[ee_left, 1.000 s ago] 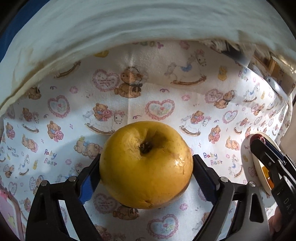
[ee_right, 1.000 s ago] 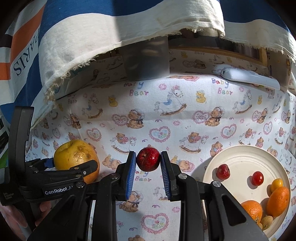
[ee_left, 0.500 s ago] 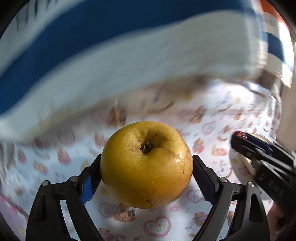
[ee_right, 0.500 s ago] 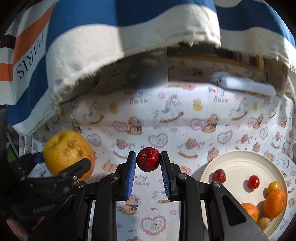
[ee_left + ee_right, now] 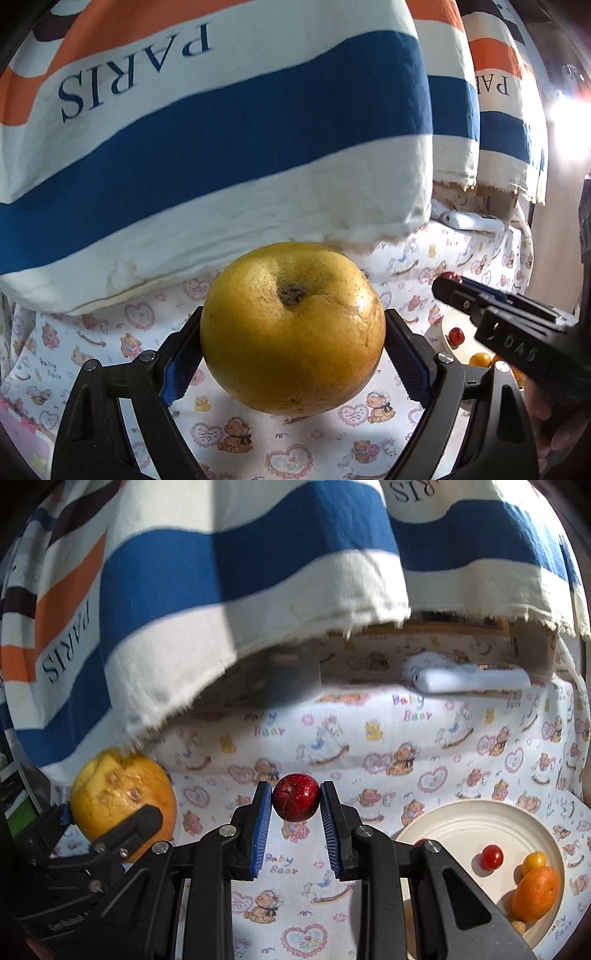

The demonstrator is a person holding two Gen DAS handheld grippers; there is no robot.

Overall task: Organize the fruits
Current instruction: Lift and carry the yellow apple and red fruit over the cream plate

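Observation:
My left gripper (image 5: 293, 332) is shut on a large yellow pear-like fruit (image 5: 291, 328), held above the teddy-bear tablecloth. In the right wrist view the same yellow fruit (image 5: 122, 797) shows at the left, in the left gripper (image 5: 110, 830). My right gripper (image 5: 295, 805) is shut on a small red fruit (image 5: 296, 802), pinched between its blue pads. In the left wrist view the right gripper (image 5: 448, 282) reaches in from the right, the red fruit (image 5: 447, 276) just visible at its tip. A cream plate (image 5: 476, 823) at lower right holds a red cherry tomato (image 5: 492, 856), a yellow one (image 5: 533, 862) and an orange (image 5: 535, 893).
A striped blue, white and orange cloth (image 5: 221, 590) marked PARIS hangs low over the back of the table. A white remote-like object (image 5: 472, 679) lies at the back right. The plate (image 5: 437, 326) also shows beneath the right gripper in the left wrist view.
Both grippers have risen with their fruit still held. The left one tilted upward and swung, so the striped cloth now fills its upper view. The plate has slid lower in the right view.

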